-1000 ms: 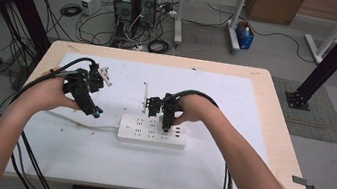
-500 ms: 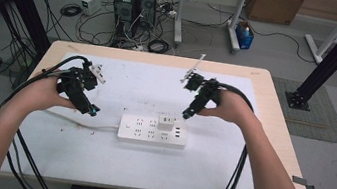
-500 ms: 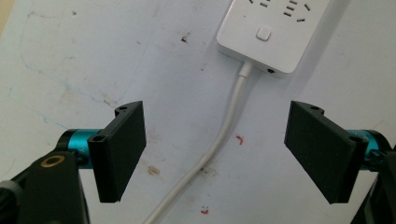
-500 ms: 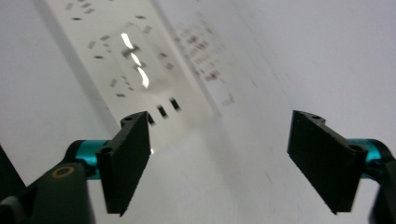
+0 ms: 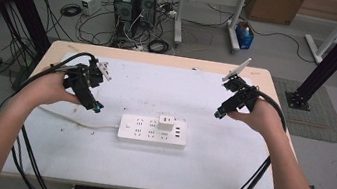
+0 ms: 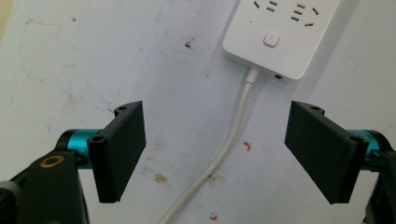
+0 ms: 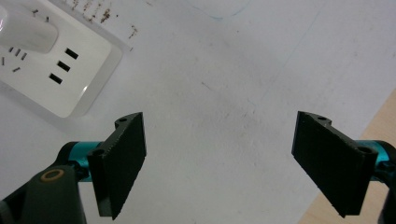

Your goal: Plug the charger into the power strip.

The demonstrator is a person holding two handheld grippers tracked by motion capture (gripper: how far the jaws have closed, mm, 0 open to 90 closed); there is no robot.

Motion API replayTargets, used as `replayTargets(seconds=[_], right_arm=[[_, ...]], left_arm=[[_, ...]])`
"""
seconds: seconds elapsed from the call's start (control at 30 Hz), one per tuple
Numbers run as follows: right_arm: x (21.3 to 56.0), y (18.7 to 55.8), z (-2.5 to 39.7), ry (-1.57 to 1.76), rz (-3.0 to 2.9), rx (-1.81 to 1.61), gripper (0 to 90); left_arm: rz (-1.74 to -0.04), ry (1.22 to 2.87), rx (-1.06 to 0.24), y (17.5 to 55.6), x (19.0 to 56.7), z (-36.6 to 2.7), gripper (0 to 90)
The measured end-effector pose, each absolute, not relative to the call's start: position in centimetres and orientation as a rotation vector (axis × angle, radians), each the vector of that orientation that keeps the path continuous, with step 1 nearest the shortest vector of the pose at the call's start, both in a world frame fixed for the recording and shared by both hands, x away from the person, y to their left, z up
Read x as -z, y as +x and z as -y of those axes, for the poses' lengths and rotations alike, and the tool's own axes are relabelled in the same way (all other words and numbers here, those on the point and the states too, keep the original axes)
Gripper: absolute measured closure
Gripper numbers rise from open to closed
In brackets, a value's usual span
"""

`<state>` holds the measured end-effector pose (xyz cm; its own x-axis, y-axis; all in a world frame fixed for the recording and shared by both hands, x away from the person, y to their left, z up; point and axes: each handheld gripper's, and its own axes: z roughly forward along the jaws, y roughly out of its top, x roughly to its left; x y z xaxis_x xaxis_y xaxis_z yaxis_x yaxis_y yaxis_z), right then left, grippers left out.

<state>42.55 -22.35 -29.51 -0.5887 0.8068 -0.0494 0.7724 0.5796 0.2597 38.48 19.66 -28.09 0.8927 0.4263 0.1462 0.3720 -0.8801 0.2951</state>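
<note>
The white power strip (image 5: 152,130) lay flat near the centre of the bench (image 5: 243,186), long side running 9 to 3 o'clock. A white plug adapter (image 5: 167,122) was seated in a socket toward its 3 o'clock half, apparently fully home; the other sockets were vacant. The strip's white cord (image 5: 76,120) left the 9 o'clock end and trailed across the bench toward the edge, lying slack.

The left tongs (image 5: 94,108) hung just off the strip's 9 o'clock end, over the cord. In the left gripper view the left tongs (image 6: 215,154) were spread wide, cord (image 6: 229,140) and strip end (image 6: 280,42) between and beyond the jaws, nothing gripped.

The right tongs (image 5: 218,114) were held well clear at about 2 o'clock from the strip. In the right gripper view they (image 7: 219,158) were likewise spread and empty above bare bench, strip corner (image 7: 60,70) at upper left.

Judgement: both tools stood off because the adapter needed no further handling.

No containers were present.
</note>
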Motion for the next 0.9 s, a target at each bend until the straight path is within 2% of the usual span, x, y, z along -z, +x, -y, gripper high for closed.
replayTargets(seconds=[0.9], right_arm=[[29.84, 42.01, 22.99, 1.285, -2.647, -0.302, 17.3]], left_arm=[[-0.611, 2.807, -0.309, 38.8, 28.13, -18.89, 20.6]])
